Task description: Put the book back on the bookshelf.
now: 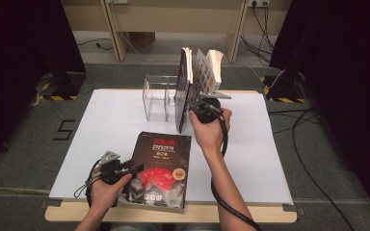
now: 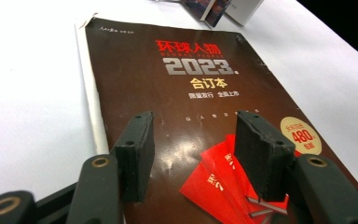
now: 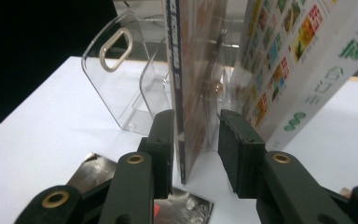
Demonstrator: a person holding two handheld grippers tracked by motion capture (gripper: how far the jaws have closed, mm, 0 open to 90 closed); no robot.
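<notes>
A dark magazine (image 1: 161, 168) (image 2: 191, 93) marked 2023 lies flat on the white table near the front edge. My left gripper (image 1: 136, 169) (image 2: 193, 140) hovers open over its lower left part, with nothing between the jaws. A thin dark book (image 1: 183, 91) (image 3: 186, 70) stands upright in a clear acrylic rack (image 1: 156, 98) (image 3: 116, 84). My right gripper (image 1: 191, 107) (image 3: 196, 135) straddles this book's near lower edge. Its left jaw sits close against the book, and a gap shows at the right jaw. A colourful white book (image 1: 206, 72) (image 3: 298, 70) leans to the right in the rack beside it.
White paper (image 1: 111, 120) covers the table, whose wooden rim shows along the front. Black cables trail from both grippers, the right one down past the forearm. Dark curtains stand on both sides, with wooden furniture legs and floor cables behind the table.
</notes>
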